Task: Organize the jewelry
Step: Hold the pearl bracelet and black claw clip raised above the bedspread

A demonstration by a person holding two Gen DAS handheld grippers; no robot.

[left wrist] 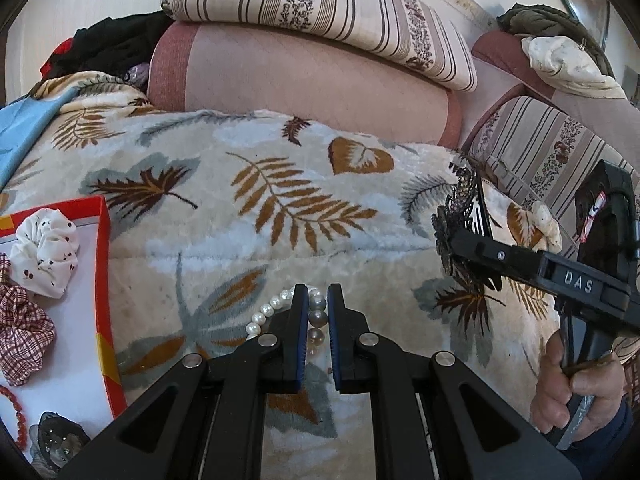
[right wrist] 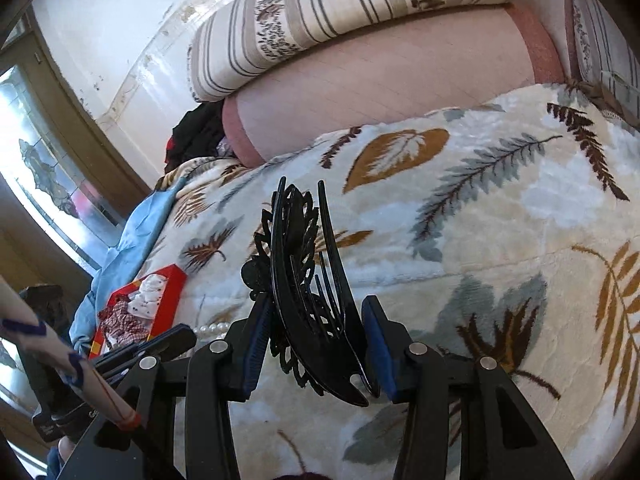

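A white pearl necklace (left wrist: 272, 308) lies on the leaf-print blanket (left wrist: 260, 208), and my left gripper (left wrist: 318, 292) is shut on its larger grey pearls. Off to the right, my right gripper (left wrist: 456, 248) is shut on a black filigree hair claw clip (left wrist: 460, 216), held above the blanket. The right wrist view shows the hair claw clip (right wrist: 312, 300) upright between the blue pads of the right gripper (right wrist: 315, 300), teeth pointing away. The pearl necklace (right wrist: 212, 328) and left gripper (right wrist: 176, 340) show at lower left there.
A red-rimmed tray (left wrist: 106, 280) at the left holds a white scrunchie (left wrist: 42, 256), a plaid scrunchie (left wrist: 24, 332), a red bead string (left wrist: 20, 420) and a grey clip (left wrist: 56, 444). Pink bolsters (left wrist: 300, 80) and striped cushions (left wrist: 320, 8) line the back. A hand (left wrist: 560, 392) grips the right handle.
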